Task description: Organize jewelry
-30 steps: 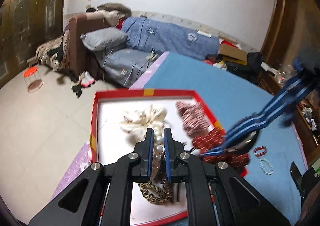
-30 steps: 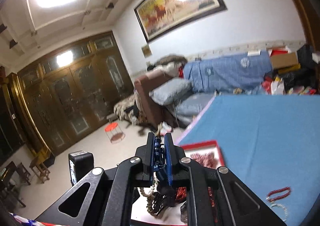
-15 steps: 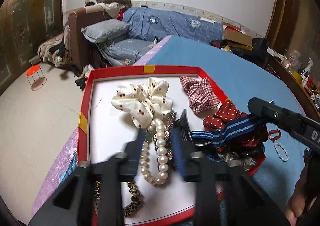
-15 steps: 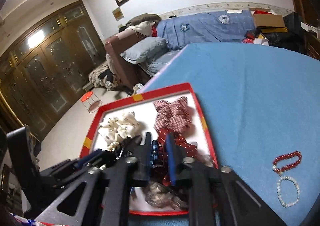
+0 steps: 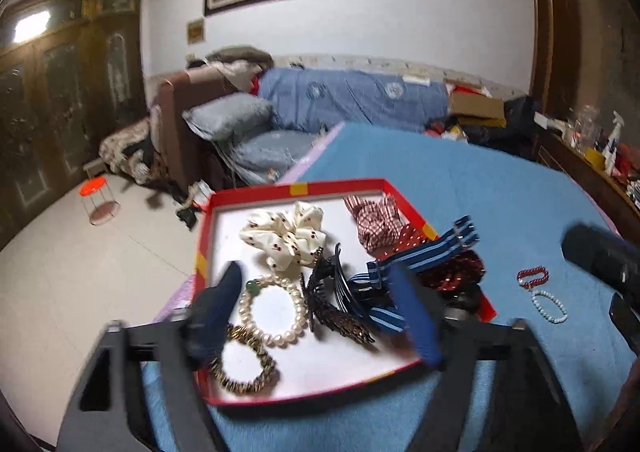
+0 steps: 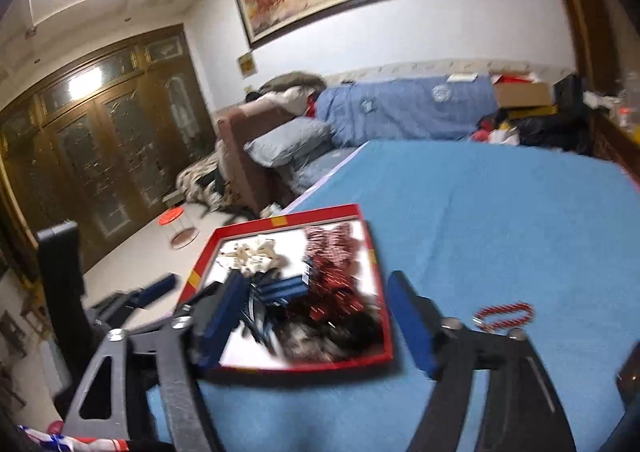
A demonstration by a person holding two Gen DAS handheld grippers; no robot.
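Jewelry and hair pieces lie in a shallow red-rimmed tray point(image 5: 206, 240) that rests on a bed with a blue cover point(image 5: 500, 188); the tray fills the lower middle of the left wrist view. Inside it, a pearl bracelet point(image 5: 276, 310) lies near the front left, touching a leopard-print hair tie point(image 5: 244, 366) just below it. A cream dotted scrunchie point(image 5: 286, 236) sits above the pearls, a red checked scrunchie point(image 5: 374, 218) is at the upper right of the tray, a black claw clip point(image 5: 336, 300) is in the middle, and a navy striped ribbon point(image 5: 424, 256) runs across the right side over dark red dotted fabric.

Outside the tray, at the right of that view, a red bead bracelet point(image 5: 531, 277) and a white bead bracelet point(image 5: 550, 306) lie on the cover, close together.

The left gripper point(image 5: 320, 312) has just been opening; its blue fingers stand wide apart on either side of the pearls and clip, pressing on nothing. The right gripper point(image 6: 316, 316) has likewise just been opening, spread wide, with the tray's blurred right half between its fingers and nothing held. In the right wrist view the red bead bracelet point(image 6: 504, 314) is at the lower right.
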